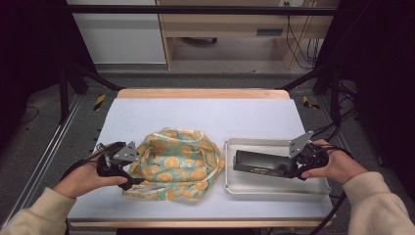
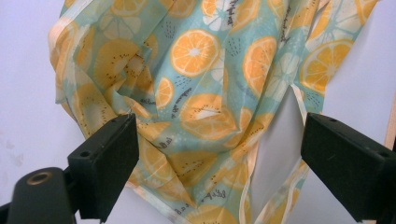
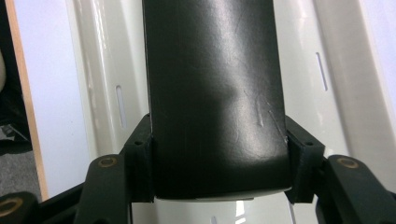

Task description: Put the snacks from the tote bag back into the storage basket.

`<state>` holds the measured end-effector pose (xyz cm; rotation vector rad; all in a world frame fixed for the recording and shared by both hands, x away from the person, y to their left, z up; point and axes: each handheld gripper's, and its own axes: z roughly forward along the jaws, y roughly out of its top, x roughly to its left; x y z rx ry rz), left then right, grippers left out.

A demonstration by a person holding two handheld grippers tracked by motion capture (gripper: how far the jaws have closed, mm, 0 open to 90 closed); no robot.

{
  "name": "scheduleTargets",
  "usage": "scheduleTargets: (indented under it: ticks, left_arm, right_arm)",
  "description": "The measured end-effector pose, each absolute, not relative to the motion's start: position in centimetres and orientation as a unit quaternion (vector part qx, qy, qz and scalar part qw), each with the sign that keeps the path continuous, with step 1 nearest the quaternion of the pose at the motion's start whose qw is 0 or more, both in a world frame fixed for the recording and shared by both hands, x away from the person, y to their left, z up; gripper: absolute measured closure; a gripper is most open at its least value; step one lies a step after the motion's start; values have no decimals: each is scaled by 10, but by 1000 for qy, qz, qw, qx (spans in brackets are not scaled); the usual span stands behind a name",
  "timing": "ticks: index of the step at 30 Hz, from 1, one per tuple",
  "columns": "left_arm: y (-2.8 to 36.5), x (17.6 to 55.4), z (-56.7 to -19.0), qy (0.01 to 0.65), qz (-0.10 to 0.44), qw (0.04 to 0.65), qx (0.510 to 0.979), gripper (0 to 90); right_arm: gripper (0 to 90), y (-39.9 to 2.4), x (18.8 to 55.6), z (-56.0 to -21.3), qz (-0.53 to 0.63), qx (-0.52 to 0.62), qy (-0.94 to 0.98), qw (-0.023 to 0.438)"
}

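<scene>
A crumpled cloth bag [image 1: 178,164] printed with orange slices lies on the table [image 1: 210,115] left of centre. My left gripper [image 1: 132,182] stands at the bag's left edge; in the left gripper view its jaws are wide open, with the fabric [image 2: 205,93] lying between and ahead of the fingers [image 2: 109,158]. A long black box [image 1: 262,165] sits over a white tray [image 1: 276,188] at the right. My right gripper [image 1: 293,169] is shut on the box's right end, the black body [image 3: 215,93] pressed between both pads [image 3: 140,163].
The tray [image 3: 100,93] has slots in its floor. The table's wooden edge [image 1: 200,93] runs along the far side, and dark frame posts stand at both sides. Bare table surface stretches behind the bag and tray.
</scene>
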<state>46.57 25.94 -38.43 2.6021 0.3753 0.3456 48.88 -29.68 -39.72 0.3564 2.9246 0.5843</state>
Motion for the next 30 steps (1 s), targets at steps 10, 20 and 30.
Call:
scheduleTargets:
  ticks: [10, 20, 30]
  left_arm:
    - [261, 466, -389, 139, 121, 240, 953, 113]
    - [261, 464, -388, 137, 121, 239, 954, 113]
    - [262, 465, -390, 136, 117, 236, 955, 113]
  right_arm:
    - [419, -299, 489, -402, 192, 113, 973, 61]
    - [420, -299, 490, -405, 188, 110, 974, 53]
    - [420, -296, 491, -411, 187, 106, 976, 44]
